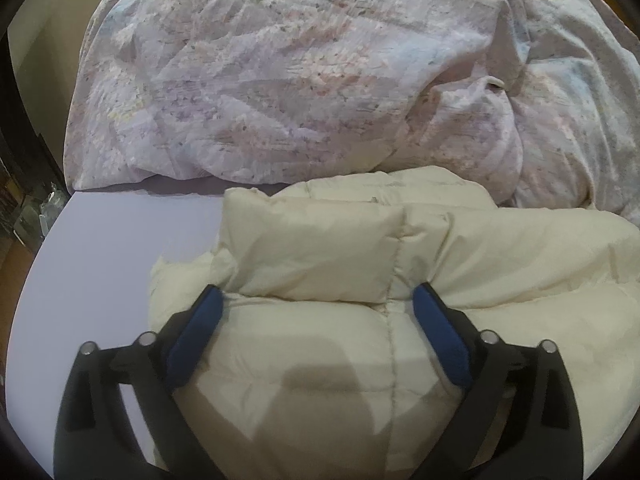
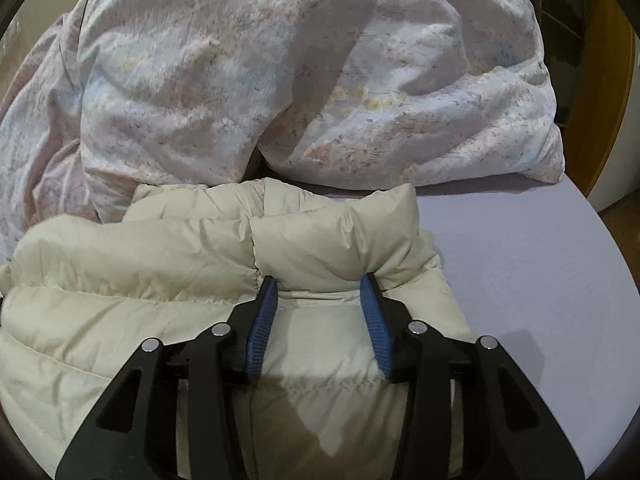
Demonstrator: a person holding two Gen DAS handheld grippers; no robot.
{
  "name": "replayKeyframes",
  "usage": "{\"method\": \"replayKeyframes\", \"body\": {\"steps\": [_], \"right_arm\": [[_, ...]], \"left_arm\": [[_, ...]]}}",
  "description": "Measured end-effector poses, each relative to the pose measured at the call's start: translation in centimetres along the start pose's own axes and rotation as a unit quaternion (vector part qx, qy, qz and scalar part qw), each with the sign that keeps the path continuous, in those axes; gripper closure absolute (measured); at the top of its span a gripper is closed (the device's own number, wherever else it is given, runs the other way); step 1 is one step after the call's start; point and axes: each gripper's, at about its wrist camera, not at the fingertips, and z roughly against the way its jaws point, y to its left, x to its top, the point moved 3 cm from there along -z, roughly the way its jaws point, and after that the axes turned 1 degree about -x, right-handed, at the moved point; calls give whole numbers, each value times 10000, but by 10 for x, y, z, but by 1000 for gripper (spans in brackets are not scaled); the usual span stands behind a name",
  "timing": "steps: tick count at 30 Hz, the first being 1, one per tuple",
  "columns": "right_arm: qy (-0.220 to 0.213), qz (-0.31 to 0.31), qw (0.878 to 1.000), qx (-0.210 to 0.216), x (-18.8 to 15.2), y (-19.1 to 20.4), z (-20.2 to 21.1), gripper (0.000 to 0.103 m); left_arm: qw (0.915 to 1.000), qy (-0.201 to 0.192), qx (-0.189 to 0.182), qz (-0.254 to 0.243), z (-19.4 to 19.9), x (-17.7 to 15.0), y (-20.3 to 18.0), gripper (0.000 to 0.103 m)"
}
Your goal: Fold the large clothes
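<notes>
A cream puffer jacket (image 1: pixel 320 248) lies folded on the lavender bed sheet (image 1: pixel 120 248). My left gripper (image 1: pixel 318 298) hangs over its left part, open wide. Its blue pads stand on either side of a doubled-over puffy panel without pressing it. In the right wrist view the same jacket (image 2: pixel 160 300) fills the lower left. My right gripper (image 2: pixel 319 286) is half closed around a bulging fold at the jacket's right edge. Both pads lie against the sides of that fold, and the fabric swells out beyond the fingertips.
A crumpled floral duvet (image 1: pixel 280 80) is heaped across the far side of the bed, right behind the jacket, and also fills the top of the right wrist view (image 2: pixel 280 80). Bare sheet (image 2: pixel 520 280) lies right of the jacket. Wooden furniture (image 2: pixel 600 80) stands past the bed's right edge.
</notes>
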Motion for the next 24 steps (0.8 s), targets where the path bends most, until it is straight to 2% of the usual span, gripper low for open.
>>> {"method": "replayKeyframes", "body": {"steps": [10,17,24], "right_arm": [[71,112,9997,-188,2,16,-26,49],[169,263,9989,-341,10,22,-43,47],[246,271,9988,-329,18,25,-57,45]], "left_arm": [[9995,-46,-245,214,-29,10,7,2],[9982,63,-445,390,-51,12,18,2],[9981,182,-422,416,-63,16,22,2]]}}
